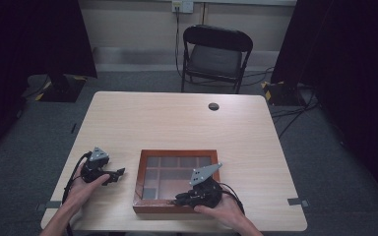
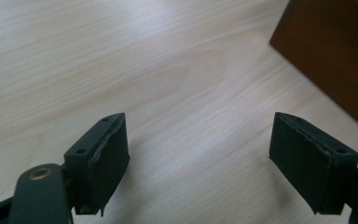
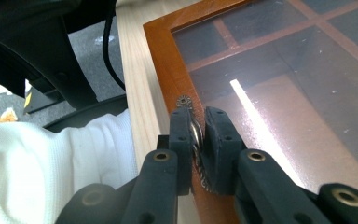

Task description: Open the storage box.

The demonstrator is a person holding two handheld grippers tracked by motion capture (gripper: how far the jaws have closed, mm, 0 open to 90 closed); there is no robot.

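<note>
Black folding chair (image 1: 216,56) on grey carpet (image 1: 325,147), seemingly dark curtains (image 1: 34,34) flanking.

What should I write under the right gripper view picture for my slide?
The right claw pinches a small metal clasp on the front edge of a glass-topped wooden box.

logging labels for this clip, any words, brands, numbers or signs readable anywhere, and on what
None can be read. The wooden box, its glass lid, the table, the chair and both tools, left and right, show no print. The metal latch carries ornament, not letters.
</note>
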